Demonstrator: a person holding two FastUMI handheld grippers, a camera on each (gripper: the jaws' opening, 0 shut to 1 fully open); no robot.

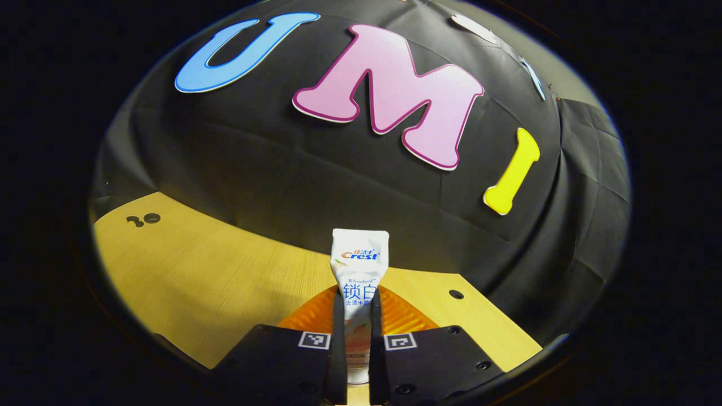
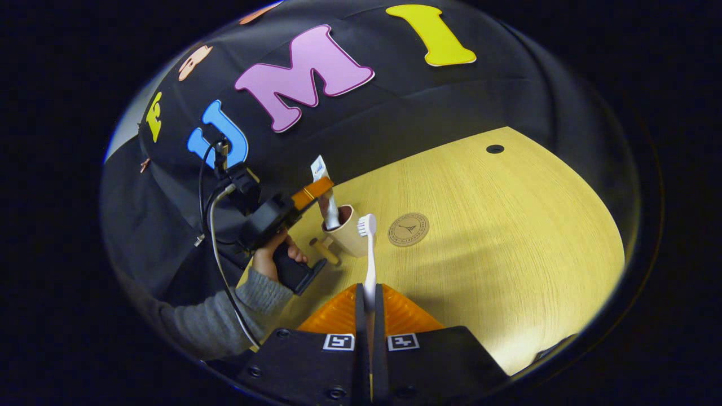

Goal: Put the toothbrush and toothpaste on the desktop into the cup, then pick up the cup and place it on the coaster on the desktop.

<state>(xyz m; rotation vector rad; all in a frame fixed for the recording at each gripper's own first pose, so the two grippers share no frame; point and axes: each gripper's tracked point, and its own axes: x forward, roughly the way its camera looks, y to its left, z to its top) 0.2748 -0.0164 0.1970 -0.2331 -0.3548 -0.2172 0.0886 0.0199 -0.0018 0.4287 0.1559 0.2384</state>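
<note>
In the left gripper view my left gripper (image 1: 357,316) is shut on a white toothpaste tube (image 1: 359,265), held upright above the wooden desktop (image 1: 214,282). The right gripper view shows the same left gripper (image 2: 317,189), in a hand, holding the toothpaste tube (image 2: 329,210) with its lower end inside the beige cup (image 2: 348,234). My right gripper (image 2: 368,307) is shut on a white toothbrush (image 2: 369,248), bristle head up, just in front of the cup. The round brown coaster (image 2: 408,229) lies flat on the desktop, to the right of the cup.
A grey sleeve (image 2: 225,316) and cables (image 2: 217,225) reach in from the left in the right gripper view. A small tan piece (image 2: 322,250) lies beside the cup. The desktop (image 2: 507,242) has cable holes (image 2: 495,149) near the cloth wall.
</note>
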